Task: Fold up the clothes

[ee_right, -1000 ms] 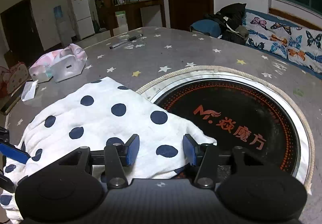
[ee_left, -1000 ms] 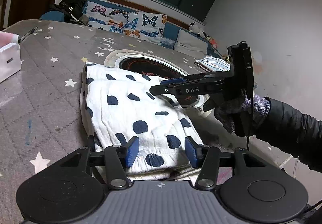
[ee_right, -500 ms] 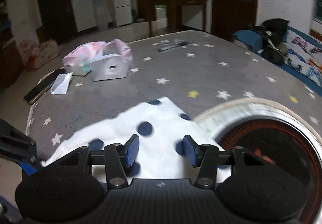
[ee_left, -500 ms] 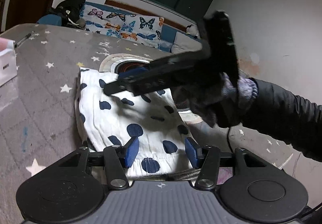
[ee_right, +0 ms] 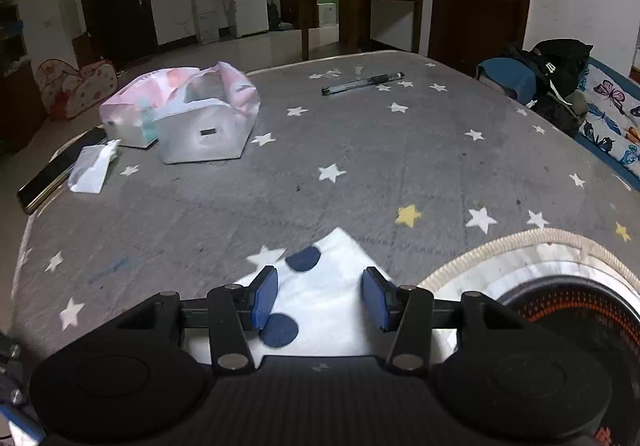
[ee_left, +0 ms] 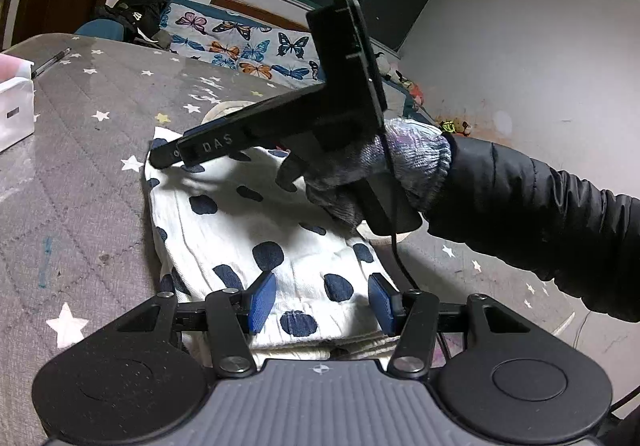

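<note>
Reaching farther — right tongs (ee_left: 168,157), garment (ee_left: 256,230) corner

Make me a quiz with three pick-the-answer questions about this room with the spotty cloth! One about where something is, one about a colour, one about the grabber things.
1. Where does the clear pen with a black cap lie?
A) far side of the grey star-patterned tablecloth
B) on the floor
C) inside the bag

2. What colour are the dots on the white folded garment?
A) red
B) dark blue
C) green

3. How do the fingers of the left gripper stand?
A) shut tight
B) apart, over the garment's near edge
C) out of view

Answers: 1 A, it rests among the stars beyond the pink-and-white plastic bag. 2 B, every dot is navy. 3 B, cloth shows between the blue pads.
</note>
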Demonstrator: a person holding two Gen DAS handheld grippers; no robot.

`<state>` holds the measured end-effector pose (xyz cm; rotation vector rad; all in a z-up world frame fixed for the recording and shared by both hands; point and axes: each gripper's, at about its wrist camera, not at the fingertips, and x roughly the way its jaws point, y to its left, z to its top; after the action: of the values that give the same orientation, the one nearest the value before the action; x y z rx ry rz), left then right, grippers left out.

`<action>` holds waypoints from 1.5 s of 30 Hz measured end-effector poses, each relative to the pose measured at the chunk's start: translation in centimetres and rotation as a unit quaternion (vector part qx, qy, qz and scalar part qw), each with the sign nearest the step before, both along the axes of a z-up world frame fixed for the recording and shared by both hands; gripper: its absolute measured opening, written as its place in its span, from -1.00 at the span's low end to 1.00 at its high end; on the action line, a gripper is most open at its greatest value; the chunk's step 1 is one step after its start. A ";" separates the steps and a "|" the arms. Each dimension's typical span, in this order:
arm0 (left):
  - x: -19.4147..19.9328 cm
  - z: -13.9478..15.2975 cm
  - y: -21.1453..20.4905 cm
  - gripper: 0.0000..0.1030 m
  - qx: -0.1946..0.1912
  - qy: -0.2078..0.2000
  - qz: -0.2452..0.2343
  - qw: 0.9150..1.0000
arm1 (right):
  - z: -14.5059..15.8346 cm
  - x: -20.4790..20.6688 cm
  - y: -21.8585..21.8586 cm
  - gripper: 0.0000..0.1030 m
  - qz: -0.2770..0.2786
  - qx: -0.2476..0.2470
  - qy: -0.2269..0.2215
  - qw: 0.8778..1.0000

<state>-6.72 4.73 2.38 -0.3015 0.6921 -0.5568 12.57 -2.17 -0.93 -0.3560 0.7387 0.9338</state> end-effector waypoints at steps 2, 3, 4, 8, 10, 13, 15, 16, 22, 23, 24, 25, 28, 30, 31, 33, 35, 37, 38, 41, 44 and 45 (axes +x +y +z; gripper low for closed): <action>0.0 0.2 0.1 0.06 -0.001 -0.003 0.002 1.000 | 0.2 0.2 0.2 -0.09 -0.002 -0.002 -0.003 1.000; 0.0 0.3 0.2 0.06 -0.002 -0.004 0.003 1.000 | 0.5 0.3 0.0 -0.09 -0.002 0.002 -0.004 1.000; -0.1 0.3 0.2 0.06 -0.002 -0.005 0.004 1.000 | 0.9 0.2 -0.3 -0.08 -0.002 0.007 -0.003 1.000; -0.1 0.7 0.5 0.07 -0.005 -0.011 0.008 1.000 | 2.6 -0.7 -2.0 -0.06 -0.001 0.023 -0.005 1.000; -0.1 0.9 0.7 0.08 -0.007 -0.015 0.010 1.000 | 3.2 -1.7 -2.9 -0.05 0.006 0.019 -0.012 1.000; 0.0 0.8 0.8 0.10 -0.004 -0.013 0.015 1.000 | 3.3 -3.2 -4.2 -0.04 0.016 0.012 -0.011 1.000; 0.1 0.8 0.9 0.10 -0.002 -0.012 0.018 1.000 | 2.9 -4.2 -4.8 -0.03 0.021 0.009 -0.007 1.000; 0.1 0.7 1.0 0.10 -0.001 -0.011 0.019 1.000 | 2.6 -4.7 -5.1 -0.03 0.022 0.008 -0.006 1.000; 0.4 0.5 1.3 0.10 0.005 -0.007 0.028 1.000 | 1.4 -7.0 -7.6 0.01 0.011 0.014 -0.003 1.000; 0.5 0.5 1.3 0.10 0.006 -0.006 0.029 1.000 | 1.4 -7.2 -8.2 0.01 0.005 0.017 -0.002 1.000; 0.5 0.4 1.4 0.10 0.006 -0.006 0.031 0.999 | 1.4 -7.2 -8.8 0.02 -0.002 0.020 -0.001 1.000; 0.6 0.4 1.4 0.10 0.007 -0.005 0.032 0.999 | 1.4 -7.3 -9.4 0.02 -0.008 0.023 0.001 1.000; 0.7 0.3 1.4 0.10 0.012 -0.004 0.034 0.999 | 1.4 -7.5 -11.2 0.03 -0.028 0.031 0.005 0.999; 0.6 0.3 1.3 0.10 0.017 -0.005 0.034 0.999 | 1.0 -7.4 -12.3 0.03 -0.045 0.030 0.011 0.998; 0.6 0.3 1.2 0.10 0.020 -0.006 0.033 0.999 | 1.0 -7.3 -12.8 0.03 -0.052 0.033 0.014 0.998; 0.4 0.6 1.1 0.10 0.024 -0.010 0.032 0.999 | 1.1 -7.1 -13.6 0.03 -0.062 0.041 0.017 0.997; 0.3 1.0 1.0 0.10 0.025 -0.015 0.031 0.999 | 1.7 -6.8 -14.2 0.03 -0.074 0.050 0.005 0.996; 0.3 1.3 0.8 0.10 0.025 -0.019 0.029 0.999 | 2.1 -6.4 -14.4 0.03 -0.085 0.056 -0.005 0.995; 0.2 1.3 0.6 0.10 0.025 -0.020 0.027 0.999 | 2.2 -5.9 -14.4 0.03 -0.092 0.058 -0.011 0.994; 0.2 1.5 -0.1 0.10 0.025 -0.022 0.018 0.999 | 1.8 -4.3 -14.6 0.03 -0.115 0.062 -0.010 0.991; 0.1 1.2 -0.6 0.10 0.030 -0.017 0.011 0.999 | 0.7 -2.9 -14.7 0.03 -0.134 0.059 0.007 0.989; 0.1 1.0 -0.6 0.10 0.032 -0.014 0.009 0.999 | 0.4 -2.7 -14.7 0.03 -0.135 0.057 0.010 0.989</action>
<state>-6.63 4.11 3.42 -0.2389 0.6782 -0.5187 9.88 -16.88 -0.58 -0.1399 0.7284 0.7201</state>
